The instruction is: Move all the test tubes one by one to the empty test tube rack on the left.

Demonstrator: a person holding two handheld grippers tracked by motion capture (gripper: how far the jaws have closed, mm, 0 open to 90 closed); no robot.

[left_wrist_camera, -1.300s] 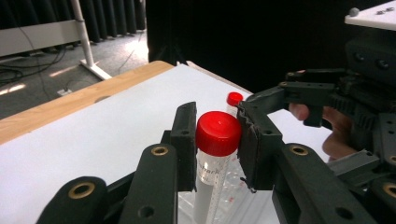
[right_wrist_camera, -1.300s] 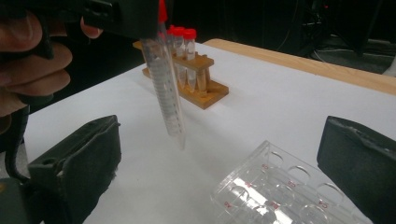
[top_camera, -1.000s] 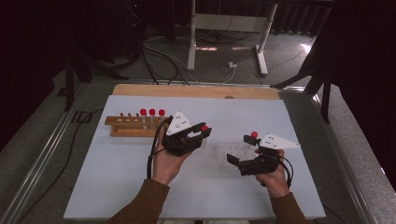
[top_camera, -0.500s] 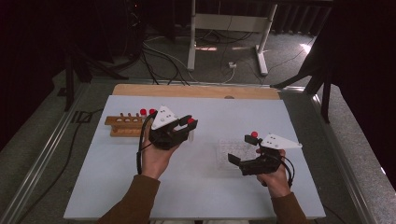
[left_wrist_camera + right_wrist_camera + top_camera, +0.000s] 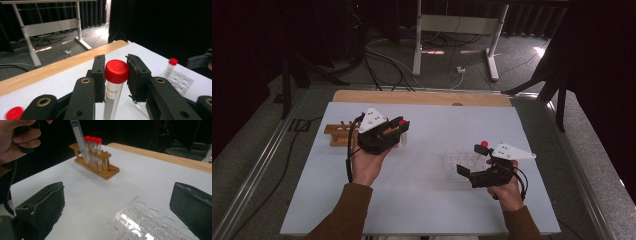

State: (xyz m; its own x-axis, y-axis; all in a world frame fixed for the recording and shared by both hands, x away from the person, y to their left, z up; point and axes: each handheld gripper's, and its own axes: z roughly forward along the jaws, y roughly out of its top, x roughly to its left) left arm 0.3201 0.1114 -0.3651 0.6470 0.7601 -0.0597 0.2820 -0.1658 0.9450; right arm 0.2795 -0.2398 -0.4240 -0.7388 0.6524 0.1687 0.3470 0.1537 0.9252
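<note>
One red-capped clear plastic tube (image 5: 113,87) is clamped in left gripper (image 5: 115,75) fingers; one stands in transparent rack (image 5: 152,225); three remain in wooden rack (image 5: 96,163), ten o'clock. Right gripper (image 5: 120,207) fingers apart.

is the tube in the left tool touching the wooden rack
Apart. The right gripper view shows the tube hanging from the left tool, its tip clear of the wooden rack.

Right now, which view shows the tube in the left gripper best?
Left gripper view: the tube stands close up, red cap clamped between the jaws. The right gripper view shows its clear graduated body hanging near the wooden rack. The high view shows little beyond its cap.
</note>
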